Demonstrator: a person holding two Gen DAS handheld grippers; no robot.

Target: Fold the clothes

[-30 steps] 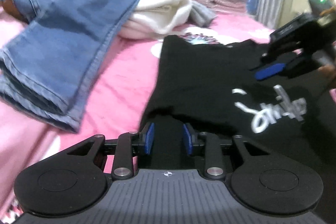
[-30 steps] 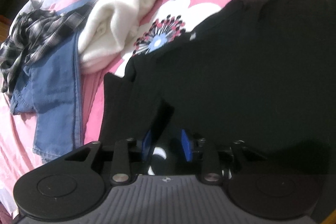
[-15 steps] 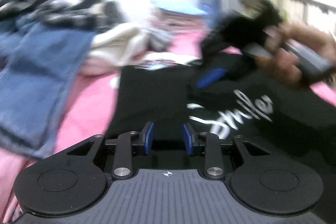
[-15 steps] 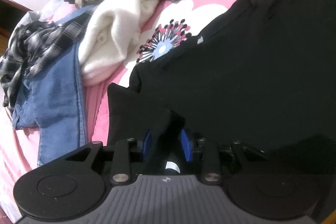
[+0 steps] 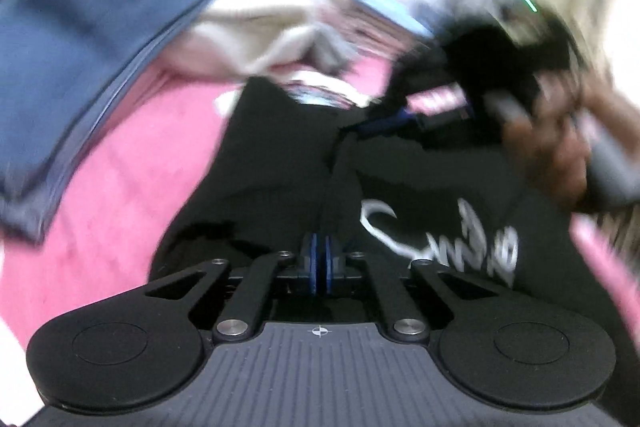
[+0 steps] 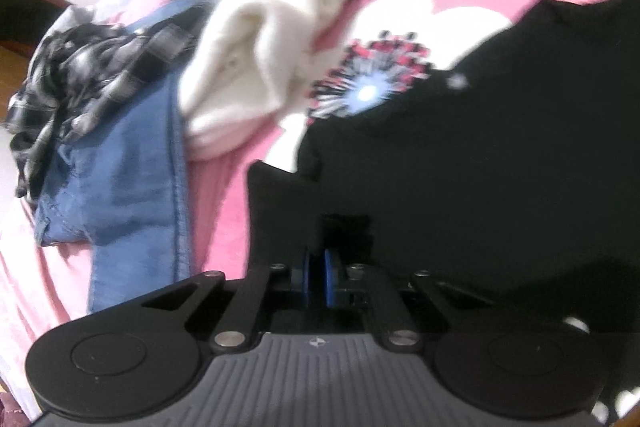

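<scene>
On pink bedspread (image 6: 224, 187), left gripper (image 5: 320, 263) and right gripper (image 6: 319, 277), earlier spread, now pinching black T-shirt (image 5: 280, 163)

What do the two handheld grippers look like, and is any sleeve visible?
Both the left gripper and right gripper are matte black, with blue pads on the fingers, silver pivot bolts, two round discs, and a ribbed grey body bearing a small crosshair mark. In the left view, blurred, the right gripper has a grey handle held by a hand. No sleeve shows.
</scene>
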